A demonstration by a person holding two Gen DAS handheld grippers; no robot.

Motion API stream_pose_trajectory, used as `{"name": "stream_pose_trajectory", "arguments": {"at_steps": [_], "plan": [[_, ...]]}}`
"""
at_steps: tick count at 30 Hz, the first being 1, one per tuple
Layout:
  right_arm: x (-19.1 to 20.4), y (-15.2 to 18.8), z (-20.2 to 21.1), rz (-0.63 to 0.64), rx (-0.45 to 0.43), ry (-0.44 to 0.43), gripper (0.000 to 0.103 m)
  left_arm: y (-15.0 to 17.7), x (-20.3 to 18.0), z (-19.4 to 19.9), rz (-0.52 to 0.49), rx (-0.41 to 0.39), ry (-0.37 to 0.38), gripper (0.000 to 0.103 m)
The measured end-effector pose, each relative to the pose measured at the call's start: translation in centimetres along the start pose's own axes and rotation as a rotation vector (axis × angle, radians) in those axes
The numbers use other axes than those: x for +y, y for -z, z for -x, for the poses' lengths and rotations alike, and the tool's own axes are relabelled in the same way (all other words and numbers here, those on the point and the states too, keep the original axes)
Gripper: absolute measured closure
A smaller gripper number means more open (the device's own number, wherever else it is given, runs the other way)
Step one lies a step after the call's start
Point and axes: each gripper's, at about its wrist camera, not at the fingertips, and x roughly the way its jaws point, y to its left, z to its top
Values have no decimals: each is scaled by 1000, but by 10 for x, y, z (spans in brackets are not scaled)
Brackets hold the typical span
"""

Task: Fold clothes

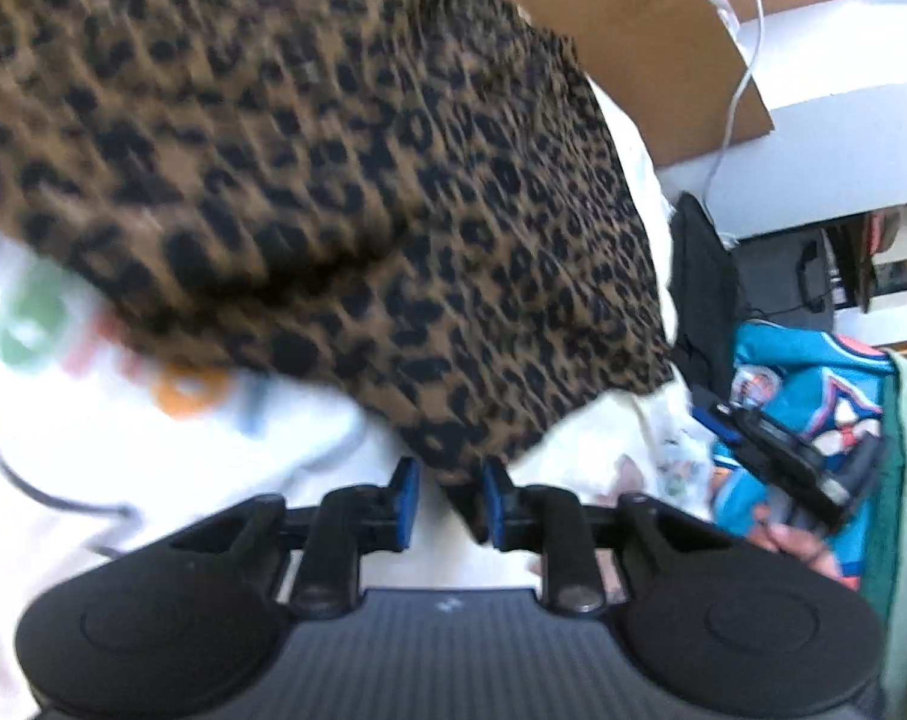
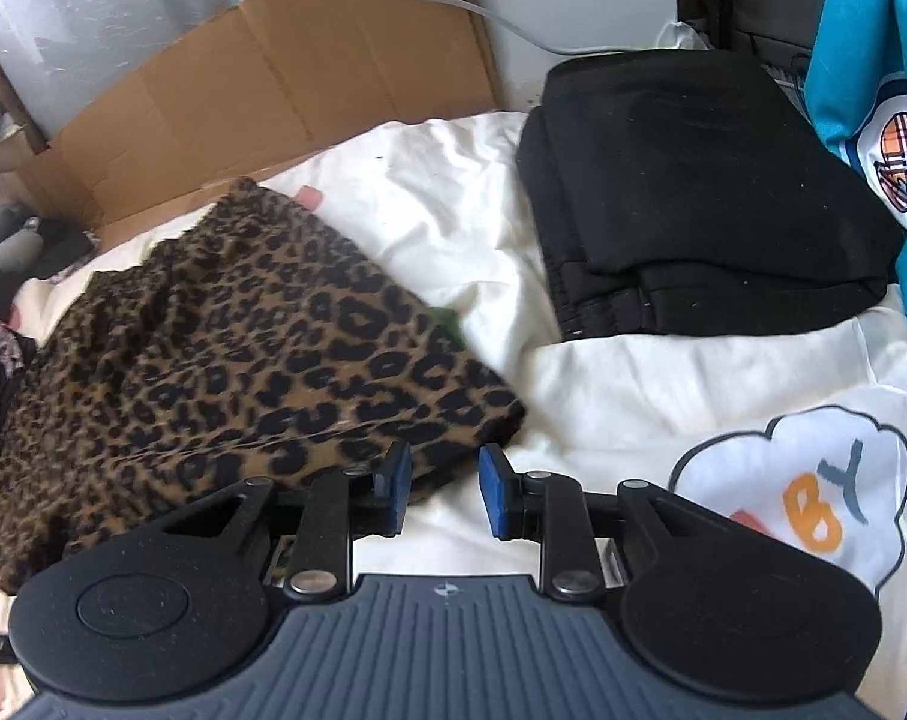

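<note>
The leopard-print garment (image 2: 225, 348) lies on the white bed sheet (image 2: 453, 192), left of centre in the right wrist view, with a cardboard box (image 2: 273, 60) behind it. The left gripper (image 1: 450, 501) has its jaws apart with a corner of the garment hanging down between them; whether the pads actually pinch the cloth cannot be told, since a gap shows on both sides. From the left wrist view the cloth is lifted and blurred, so it looks to be mid-fold. The right gripper (image 2: 444, 495) has its jaws apart and empty, just beside the garment's near edge.

To do this fold well, I judge the left gripper should carry its corner straight across to meet the opposite edge, keeping the cloth taut so no crease bunches under it, while the right gripper pins or takes the near edge so the lower layer does not drag over the sheet.

Counted: one leopard-print garment, one folded black garment (image 2: 693, 198) to the right on the bed, one white printed cloth (image 2: 795, 480) with coloured letters, one teal printed fabric (image 2: 861, 60) at the far right, two grippers
</note>
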Motion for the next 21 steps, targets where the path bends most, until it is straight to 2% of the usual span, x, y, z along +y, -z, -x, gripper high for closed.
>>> {"name": "stream_pose_trajectory", "arguments": {"at_steps": [7, 13, 17, 19, 21], "plan": [[32, -1, 17, 56, -8, -30, 74, -12, 27, 33, -34, -111, -173, 75], [59, 9, 18, 111, 48, -70, 72, -20, 43, 36, -45, -161, -205, 50], [77, 17, 16, 170, 100, -93, 72, -24, 46, 26, -70, -183, -209, 49], [87, 19, 16, 194, 119, -101, 72, -23, 49, 20, -64, -184, -183, 54], [94, 21, 18, 219, 130, -109, 72, -22, 52, 16, -45, -167, -132, 81]]}}
